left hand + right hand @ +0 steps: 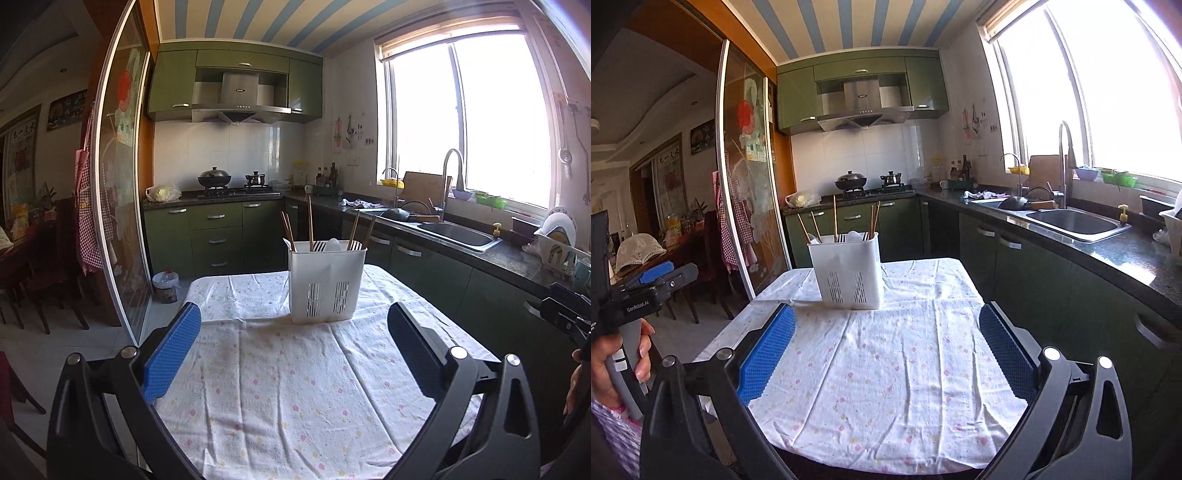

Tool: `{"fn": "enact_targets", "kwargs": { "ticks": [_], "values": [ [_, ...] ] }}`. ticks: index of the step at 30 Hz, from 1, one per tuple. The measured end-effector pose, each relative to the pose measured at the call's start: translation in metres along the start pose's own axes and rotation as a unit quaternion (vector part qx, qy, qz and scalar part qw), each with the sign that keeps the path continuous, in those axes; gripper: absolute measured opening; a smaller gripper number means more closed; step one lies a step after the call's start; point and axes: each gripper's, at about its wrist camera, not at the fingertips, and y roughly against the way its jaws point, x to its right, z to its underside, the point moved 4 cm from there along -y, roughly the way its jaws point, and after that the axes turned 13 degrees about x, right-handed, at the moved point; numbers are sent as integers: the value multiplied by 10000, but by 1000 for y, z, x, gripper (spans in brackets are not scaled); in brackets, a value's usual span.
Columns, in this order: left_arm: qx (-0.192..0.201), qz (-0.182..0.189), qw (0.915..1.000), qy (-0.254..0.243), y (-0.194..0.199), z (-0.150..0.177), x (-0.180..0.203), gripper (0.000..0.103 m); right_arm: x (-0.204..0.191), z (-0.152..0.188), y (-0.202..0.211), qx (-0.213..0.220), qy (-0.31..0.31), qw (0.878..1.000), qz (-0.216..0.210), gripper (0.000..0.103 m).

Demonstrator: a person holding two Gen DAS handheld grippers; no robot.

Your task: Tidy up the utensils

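A white slotted utensil holder (324, 284) stands upright near the far edge of a table with a flowered white cloth (288, 387). Several wooden chopsticks (311, 223) and a white spoon (332, 244) stick out of it. It also shows in the right wrist view (849, 271), with chopsticks (835, 218). My left gripper (293, 325) is open and empty, above the cloth, short of the holder. My right gripper (886, 328) is open and empty, also short of the holder. The left gripper shows at the left of the right wrist view (665, 277).
A green kitchen counter (509, 254) with a steel sink (458, 234) runs along the right under a bright window. A dish rack (557, 247) sits on it. A stove with pots (229, 184) is at the back. A glass sliding door (118, 206) stands to the left.
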Motion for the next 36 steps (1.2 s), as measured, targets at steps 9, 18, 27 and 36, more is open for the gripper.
{"fn": "enact_targets", "kwargs": {
  "ticks": [9,18,27,36],
  "values": [
    [-167,-22,9998,-118,15,2,-1,96,-20,0,-22,-384,17,9989,-253,98],
    [-169,-39,9998,6,17,1,-9,96,-25,-3,-31,-447,122,9987,-213,98],
    [-143,-63,9999,-21,18,0,-8,96,-24,-6,-30,-400,160,9989,-192,98],
    [-168,-87,9998,-47,19,0,-9,96,-21,-6,-31,-424,186,9988,-153,98]
  ]
}}
